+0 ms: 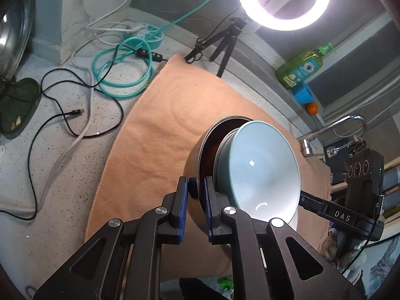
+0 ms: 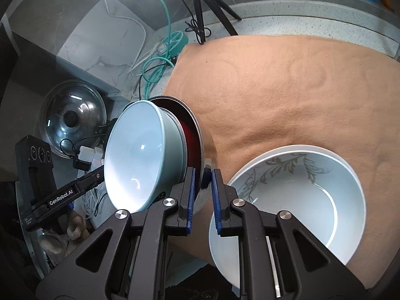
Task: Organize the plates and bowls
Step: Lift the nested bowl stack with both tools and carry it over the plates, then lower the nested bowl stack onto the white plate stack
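Left wrist view: your left gripper [image 1: 196,195] pinches the steel bowl's [image 1: 193,165] rim, with the pale blue bowl [image 1: 260,172] nested inside, tilted above the peach towel [image 1: 160,130]. Your right gripper [image 2: 202,190] clamps the opposite rim; a white patterned bowl [image 2: 295,200] sits near right.

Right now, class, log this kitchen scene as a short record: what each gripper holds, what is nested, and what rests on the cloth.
left gripper: shut on rim of steel bowl
right gripper: shut on the same rim, opposite side
nested: light blue bowl sits in the steel bowl, tilted
on cloth: white patterned bowl on the tan cloth
background: ring light, green soap bottle
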The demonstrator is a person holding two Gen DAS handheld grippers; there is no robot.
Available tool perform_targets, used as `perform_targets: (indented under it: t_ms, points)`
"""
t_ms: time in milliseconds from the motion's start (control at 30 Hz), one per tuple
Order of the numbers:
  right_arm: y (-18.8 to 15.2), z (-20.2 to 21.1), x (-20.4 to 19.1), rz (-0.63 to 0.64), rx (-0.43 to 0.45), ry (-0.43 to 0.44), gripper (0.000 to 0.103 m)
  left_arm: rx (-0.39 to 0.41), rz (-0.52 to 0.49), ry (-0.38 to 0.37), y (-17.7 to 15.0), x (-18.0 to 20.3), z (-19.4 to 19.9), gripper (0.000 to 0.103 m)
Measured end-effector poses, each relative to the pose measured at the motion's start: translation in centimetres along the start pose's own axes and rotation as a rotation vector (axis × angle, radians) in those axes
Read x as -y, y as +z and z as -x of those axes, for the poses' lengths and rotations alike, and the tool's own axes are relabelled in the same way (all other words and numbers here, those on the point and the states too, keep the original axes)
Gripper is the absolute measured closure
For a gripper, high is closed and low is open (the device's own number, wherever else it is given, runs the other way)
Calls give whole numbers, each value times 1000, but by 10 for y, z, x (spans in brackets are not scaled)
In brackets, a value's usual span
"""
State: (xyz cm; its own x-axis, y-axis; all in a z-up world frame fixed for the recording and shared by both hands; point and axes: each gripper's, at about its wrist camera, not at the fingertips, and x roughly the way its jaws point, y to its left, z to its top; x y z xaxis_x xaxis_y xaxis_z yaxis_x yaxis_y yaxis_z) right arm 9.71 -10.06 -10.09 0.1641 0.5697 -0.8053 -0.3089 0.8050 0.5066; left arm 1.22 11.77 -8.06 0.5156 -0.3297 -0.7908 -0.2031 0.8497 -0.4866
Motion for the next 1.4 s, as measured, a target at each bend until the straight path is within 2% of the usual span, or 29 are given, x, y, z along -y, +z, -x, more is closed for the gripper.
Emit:
perform_targets:
  t_ms: [267,633,933,1400]
  points:
    - [-17,47,16,-18,60,-21,89,-7,-78,-52,-6,38,0,94]
    - [-51,92,71,-121,111,-76,89,-103,-192,-97,-25,87,-32,94]
    - [-74,99,103,-196,118,-103,89,-166,-246,-94,-42,106,-52,94]
    - [-83,87,115,-223,97,-113,89,-192,-262,-71,-49,110,-61,94]
